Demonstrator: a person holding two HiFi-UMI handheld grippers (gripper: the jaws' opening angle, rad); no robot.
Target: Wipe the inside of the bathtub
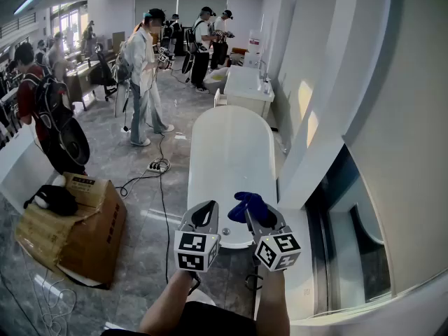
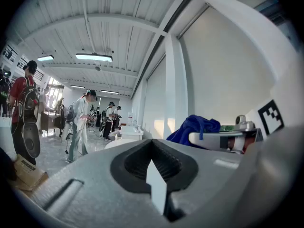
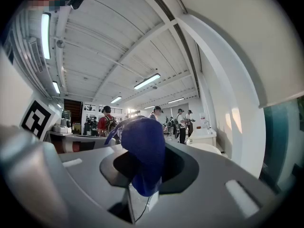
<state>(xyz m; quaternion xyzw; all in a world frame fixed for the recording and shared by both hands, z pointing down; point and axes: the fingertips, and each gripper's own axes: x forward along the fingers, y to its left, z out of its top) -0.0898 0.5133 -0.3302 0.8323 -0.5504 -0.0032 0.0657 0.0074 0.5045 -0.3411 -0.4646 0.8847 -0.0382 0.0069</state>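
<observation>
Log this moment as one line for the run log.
left gripper: shut, empty | right gripper: shut on blue cloth | bathtub: ahead, below grippers, cloth in air

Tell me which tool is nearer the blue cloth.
Right. The right tool is shut on the blue cloth, which bunches out past its jaws. The left tool is alongside to the left, shut and empty, clear of the cloth.

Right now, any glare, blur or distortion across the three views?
Head view: fisheye bows straight lines, and sun patches glare on the wall beside the bathtub. Left gripper view: dark round border; the left gripper, jaws shut, looks soft up close. Right gripper view: same dark border; the blue cloth held in the jaws is slightly blurred, the background sharper.
</observation>
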